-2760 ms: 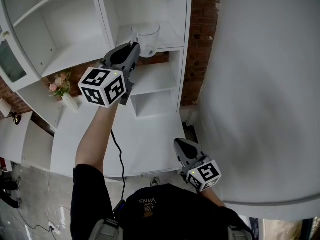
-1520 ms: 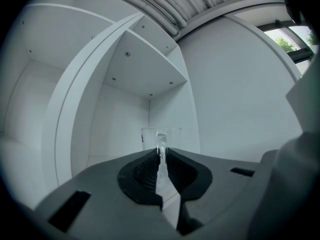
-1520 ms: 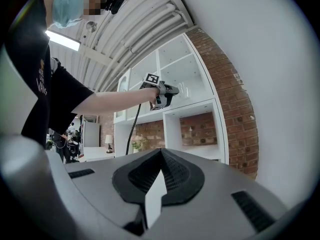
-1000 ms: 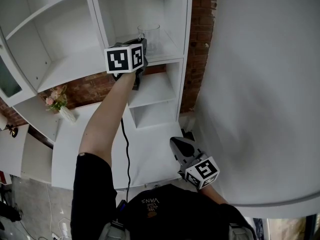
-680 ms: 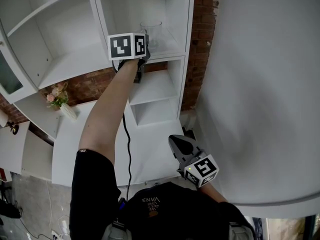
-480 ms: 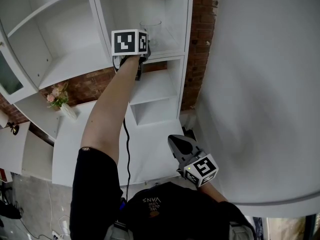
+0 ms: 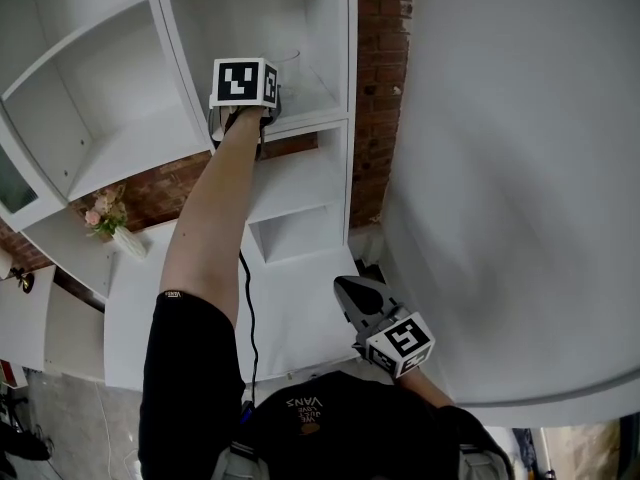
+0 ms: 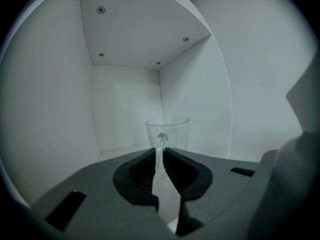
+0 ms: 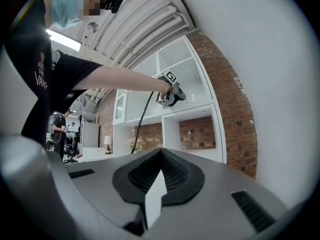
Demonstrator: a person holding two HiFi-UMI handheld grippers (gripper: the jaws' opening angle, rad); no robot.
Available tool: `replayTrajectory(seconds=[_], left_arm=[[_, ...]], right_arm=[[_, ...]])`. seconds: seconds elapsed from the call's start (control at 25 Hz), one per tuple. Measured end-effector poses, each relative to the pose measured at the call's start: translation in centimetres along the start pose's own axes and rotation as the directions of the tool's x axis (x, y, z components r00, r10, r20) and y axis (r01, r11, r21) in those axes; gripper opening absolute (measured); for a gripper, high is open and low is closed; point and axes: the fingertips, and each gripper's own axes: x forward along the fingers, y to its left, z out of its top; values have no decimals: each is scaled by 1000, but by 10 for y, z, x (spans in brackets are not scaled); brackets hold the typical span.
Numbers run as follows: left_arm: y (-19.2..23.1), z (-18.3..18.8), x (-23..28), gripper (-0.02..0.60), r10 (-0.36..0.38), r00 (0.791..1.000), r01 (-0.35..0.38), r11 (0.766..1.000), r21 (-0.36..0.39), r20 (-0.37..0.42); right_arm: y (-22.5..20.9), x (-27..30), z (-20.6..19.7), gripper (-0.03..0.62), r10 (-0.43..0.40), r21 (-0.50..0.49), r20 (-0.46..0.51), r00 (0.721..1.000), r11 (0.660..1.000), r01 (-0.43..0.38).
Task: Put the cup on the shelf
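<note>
A clear glass cup (image 8: 167,133) with a handle stands upright inside a white shelf compartment (image 8: 125,39). My left gripper (image 8: 160,153) is shut on the cup's handle, and its jaws hide the cup's base. In the head view the left gripper (image 7: 266,96) reaches up into the upper right compartment of the shelf (image 7: 310,98), and the cup (image 7: 288,64) barely shows past the marker cube. Low beside the person's body, my right gripper (image 7: 351,292) is shut and holds nothing. Its jaws meet in the right gripper view (image 9: 161,152), which also shows the left gripper (image 9: 170,95) at the shelf.
A small vase of flowers (image 7: 108,228) stands on the lower white counter (image 7: 180,298) at left. A brick wall (image 7: 380,88) runs behind the shelf unit. A large white curved wall (image 7: 520,188) fills the right side. A black cable (image 7: 246,298) hangs from the left arm.
My left gripper has carried the cup from in front of the shelf up and deeper into the upper right compartment. The right gripper has stayed low by the body.
</note>
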Motion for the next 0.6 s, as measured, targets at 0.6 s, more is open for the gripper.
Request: replayTrajectory(seconds=[0.6], left_arm=[[2,2,-2,91,0,996,3,1000,-31,87]], right_arm=[[-3,-2,-2,-5,6,3,-6,1000,1000,-6]])
